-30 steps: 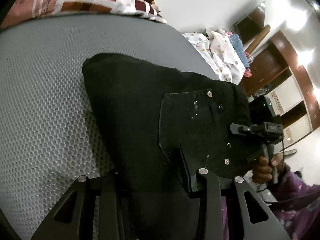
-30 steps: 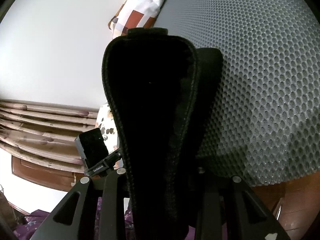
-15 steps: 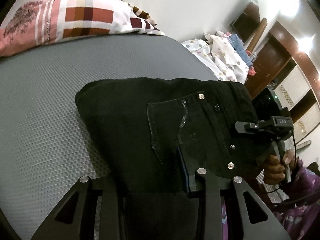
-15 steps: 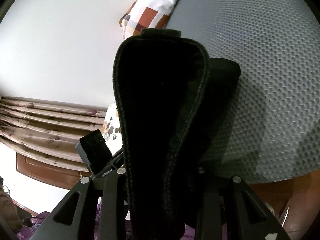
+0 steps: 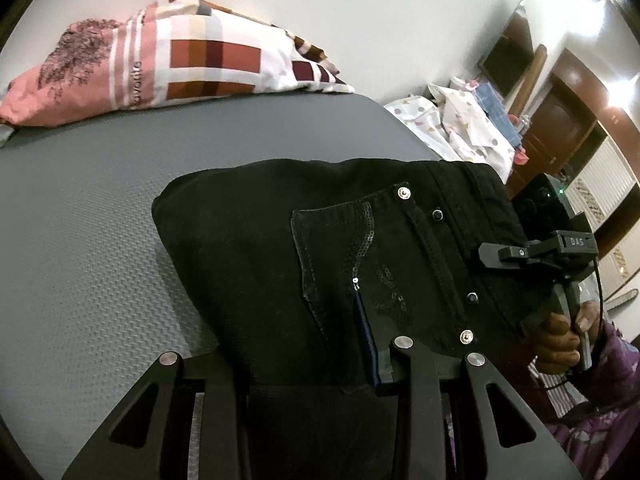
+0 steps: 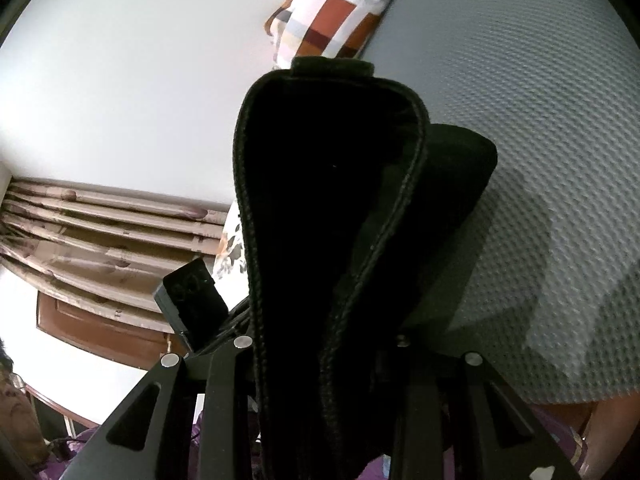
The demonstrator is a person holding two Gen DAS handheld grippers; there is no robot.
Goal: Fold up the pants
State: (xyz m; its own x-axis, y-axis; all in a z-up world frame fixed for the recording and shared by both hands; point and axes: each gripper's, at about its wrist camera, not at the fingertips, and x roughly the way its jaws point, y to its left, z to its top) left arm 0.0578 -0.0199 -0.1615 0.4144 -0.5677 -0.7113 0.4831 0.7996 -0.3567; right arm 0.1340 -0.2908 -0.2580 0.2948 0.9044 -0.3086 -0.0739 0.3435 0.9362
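Note:
Black pants (image 5: 280,248), folded over, hang above the grey mattress (image 5: 80,248), held up at the waistband end. Their back pocket with studs and sequins (image 5: 360,248) faces the left wrist view. My left gripper (image 5: 316,364) is shut on the near edge of the cloth. My right gripper (image 5: 532,256) shows at the right of that view, gripped by a hand (image 5: 560,336) and clamped on the waistband. In the right wrist view the pants (image 6: 320,216) rise as a thick black fold out of my right gripper (image 6: 320,368), which is shut on them.
A checked pillow (image 5: 160,64) lies at the head of the mattress against the white wall. A heap of spotted white clothes (image 5: 460,128) sits past the bed's far edge, near brown cabinets. In the right wrist view curtains (image 6: 100,232) hang at left; mattress (image 6: 540,120) at right.
Both grippers have lifted the pants up off the mattress and drawn them back. The pillow and wall have come further into the left wrist view; the fold hangs more level.

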